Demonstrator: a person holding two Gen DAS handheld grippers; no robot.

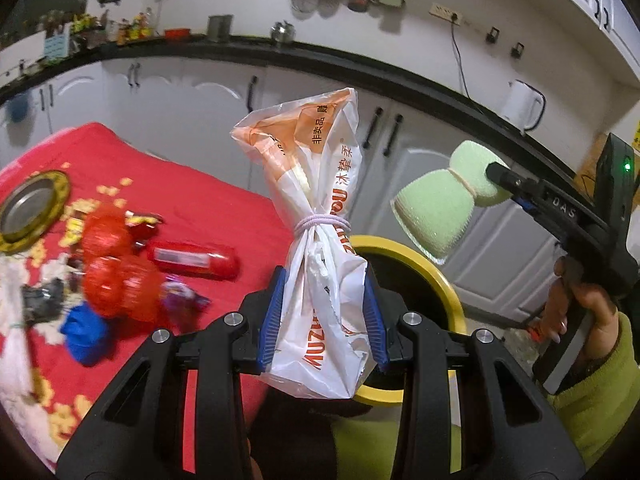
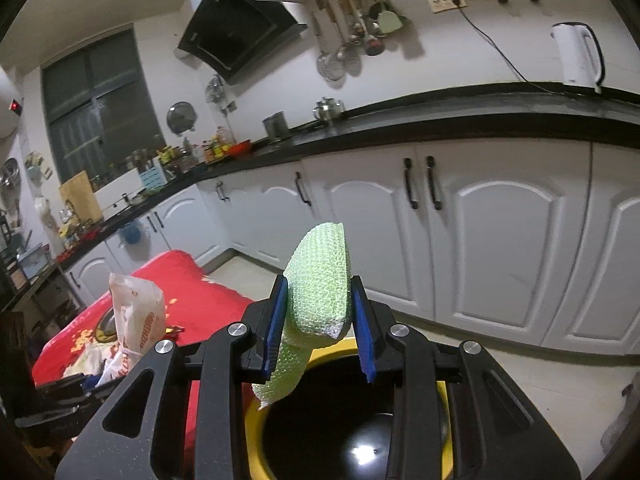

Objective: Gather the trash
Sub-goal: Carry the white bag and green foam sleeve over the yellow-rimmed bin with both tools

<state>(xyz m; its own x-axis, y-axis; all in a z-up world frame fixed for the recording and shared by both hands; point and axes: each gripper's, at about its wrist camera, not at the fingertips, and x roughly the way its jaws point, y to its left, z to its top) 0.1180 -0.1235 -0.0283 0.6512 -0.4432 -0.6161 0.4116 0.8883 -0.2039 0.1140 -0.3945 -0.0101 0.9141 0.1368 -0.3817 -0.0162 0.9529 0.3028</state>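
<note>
**Both grippers loaded above the yellow bin**

Low in the left wrist view, the left gripper (image 1: 322, 320) is clamped on a white plastic bag (image 1: 320, 248) tied with an elastic band. Just behind it sits the yellow-rimmed bin (image 1: 448, 280). In the right wrist view, the right gripper (image 2: 320, 328) squeezes a green sponge (image 2: 320, 288) over that bin (image 2: 256, 432). Further left lies the red-covered table (image 1: 192, 200), strewn with wrappers.

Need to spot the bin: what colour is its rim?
Yellow rim, black inside; clearest in the right wrist view.
</note>
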